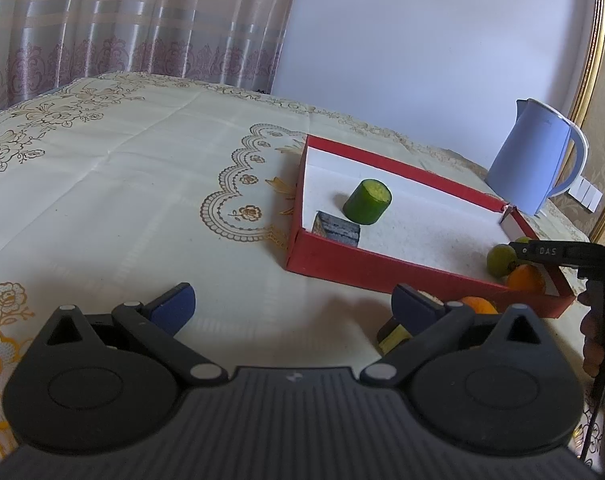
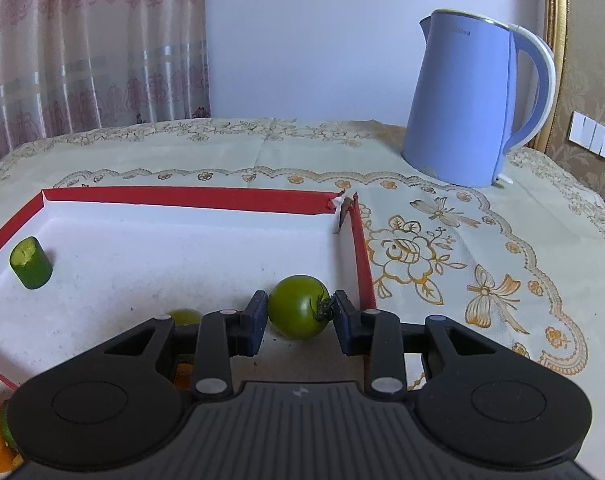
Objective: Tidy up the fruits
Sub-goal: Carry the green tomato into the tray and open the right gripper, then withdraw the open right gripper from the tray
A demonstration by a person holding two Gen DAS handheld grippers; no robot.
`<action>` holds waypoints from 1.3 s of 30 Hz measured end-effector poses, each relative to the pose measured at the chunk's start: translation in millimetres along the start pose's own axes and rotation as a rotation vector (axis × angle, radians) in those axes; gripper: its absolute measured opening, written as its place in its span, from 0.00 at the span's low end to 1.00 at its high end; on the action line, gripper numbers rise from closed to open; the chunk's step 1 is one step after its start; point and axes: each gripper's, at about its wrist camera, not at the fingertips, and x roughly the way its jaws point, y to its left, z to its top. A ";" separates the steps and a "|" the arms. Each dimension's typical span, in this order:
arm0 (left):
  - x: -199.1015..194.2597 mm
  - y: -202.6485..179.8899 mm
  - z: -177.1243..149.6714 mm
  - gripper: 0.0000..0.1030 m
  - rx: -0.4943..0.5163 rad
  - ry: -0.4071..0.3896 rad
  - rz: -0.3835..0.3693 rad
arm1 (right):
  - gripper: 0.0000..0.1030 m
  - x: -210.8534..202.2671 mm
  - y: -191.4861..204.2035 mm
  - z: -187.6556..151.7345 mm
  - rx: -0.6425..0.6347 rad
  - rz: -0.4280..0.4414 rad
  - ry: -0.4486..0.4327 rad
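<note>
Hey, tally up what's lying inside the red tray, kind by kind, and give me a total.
Green tomato: 2
Cucumber piece: 1
Orange: 1
Dark block: 1
Total: 5

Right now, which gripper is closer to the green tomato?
Right. The right gripper has the green tomato between its fingers inside the red tray; the left gripper hovers open outside it.
</note>
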 end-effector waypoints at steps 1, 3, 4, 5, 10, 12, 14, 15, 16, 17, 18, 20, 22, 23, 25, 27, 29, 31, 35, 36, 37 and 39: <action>-0.1 0.0 -0.3 1.00 0.000 0.000 0.000 | 0.33 0.7 0.2 -0.1 -0.001 0.000 0.001; 0.2 0.4 -0.2 1.00 0.000 0.000 0.000 | 0.33 0.8 0.5 -0.4 -0.003 -0.002 0.000; 0.3 0.8 -0.1 1.00 0.000 0.001 0.000 | 0.33 0.9 0.6 -0.3 -0.005 -0.003 0.000; 0.3 0.8 0.0 1.00 0.000 0.001 0.000 | 0.33 1.0 1.1 -0.5 -0.007 -0.006 -0.001; 0.3 0.8 0.0 1.00 0.000 0.001 0.001 | 0.33 1.2 2.4 -0.7 -0.011 -0.011 -0.003; 0.3 0.6 0.1 1.00 0.001 0.002 0.001 | 0.34 1.4 3.5 -0.7 -0.015 -0.008 -0.003; 0.3 0.6 0.2 1.00 0.001 0.002 0.001 | 0.34 1.2 2.8 -1.2 -0.014 -0.006 -0.007; 0.3 0.7 0.1 1.00 0.001 0.002 0.001 | 0.34 1.3 2.0 -1.3 -0.012 -0.005 -0.006; 0.3 0.6 0.1 1.00 0.001 0.002 0.001 | 0.34 1.0 1.7 -1.3 -0.010 -0.002 -0.008; 0.3 0.5 0.2 1.00 0.001 0.002 0.001 | 0.34 0.9 1.2 -1.5 -0.009 0.000 -0.008; 0.3 0.5 0.2 1.00 0.001 0.002 0.001 | 0.36 0.9 0.8 -1.5 -0.008 0.002 -0.009; 0.4 0.5 0.2 1.00 0.001 0.002 0.001 | 0.40 -0.2 0.9 -2.1 -0.008 0.013 -0.014; 0.4 0.6 0.2 1.00 0.000 0.002 0.001 | 0.50 -3.0 1.2 -2.5 -0.005 0.015 -0.024; 0.4 0.5 0.2 1.00 0.001 0.002 0.001 | 0.52 -4.6 0.9 -2.9 0.000 0.025 -0.029; 0.4 0.6 0.2 1.00 0.000 0.002 0.001 | 0.60 -7.1 0.5 -3.9 0.011 0.043 -0.033; 0.4 0.4 0.3 1.00 0.001 0.002 0.001 | 0.67 -12.3 1.0 -6.0 0.012 0.033 -0.052; 0.3 0.4 0.3 1.00 0.001 0.003 0.001 | 0.73 -17.6 -0.3 -7.9 0.023 0.054 -0.068; 0.3 0.4 0.2 1.00 0.001 0.003 0.001 | 0.75 -21.1 -0.9 -8.9 0.027 0.062 -0.083; 0.2 0.3 0.3 1.00 0.001 0.003 0.001 | 0.75 -27.8 -3.5 -11.1 0.040 0.068 -0.105; 0.1 0.4 0.3 1.00 0.000 0.003 0.001 | 0.75 -30.3 -4.7 -12.2 0.047 0.072 -0.109; 0.0 0.4 0.3 1.00 0.000 0.002 0.000 | 0.75 -33.8 -6.3 -13.7 0.054 0.079 -0.112; 0.0 0.4 0.4 1.00 -0.001 0.002 0.000 | 0.76 -42.6 -8.8 -17.7 0.066 0.084 -0.127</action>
